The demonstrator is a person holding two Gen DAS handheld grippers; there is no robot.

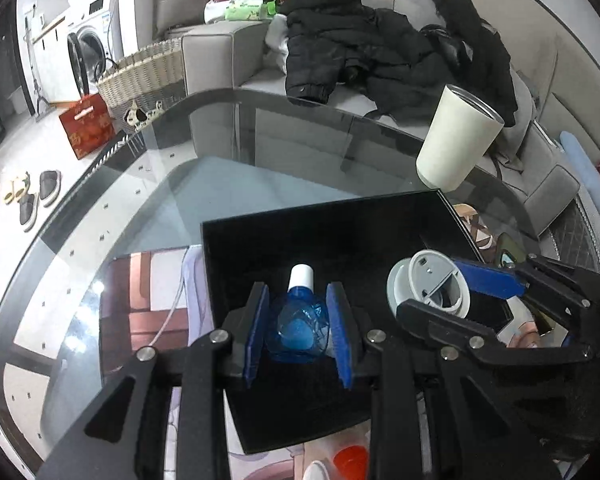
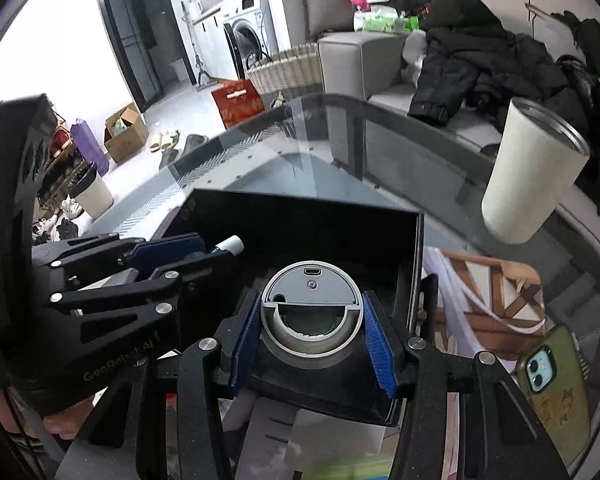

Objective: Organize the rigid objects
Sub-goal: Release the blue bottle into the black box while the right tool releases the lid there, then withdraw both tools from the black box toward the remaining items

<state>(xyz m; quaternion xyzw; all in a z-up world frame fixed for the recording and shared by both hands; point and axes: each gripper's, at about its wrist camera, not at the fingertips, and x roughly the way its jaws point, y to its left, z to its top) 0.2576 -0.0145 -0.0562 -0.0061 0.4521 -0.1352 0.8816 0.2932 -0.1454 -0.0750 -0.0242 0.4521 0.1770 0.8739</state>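
Clear blue white-capped bottle (image 1: 298, 320) is clamped by left gripper (image 1: 299, 330); grey round disc (image 2: 311, 312) gripped by right gripper (image 2: 312, 338), over black box (image 2: 414, 264).

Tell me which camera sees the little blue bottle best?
The left wrist view. There the blue bottle sits front and centre between the left tool pads, its white cap clear. The right wrist view shows only the cap poking past that tool.
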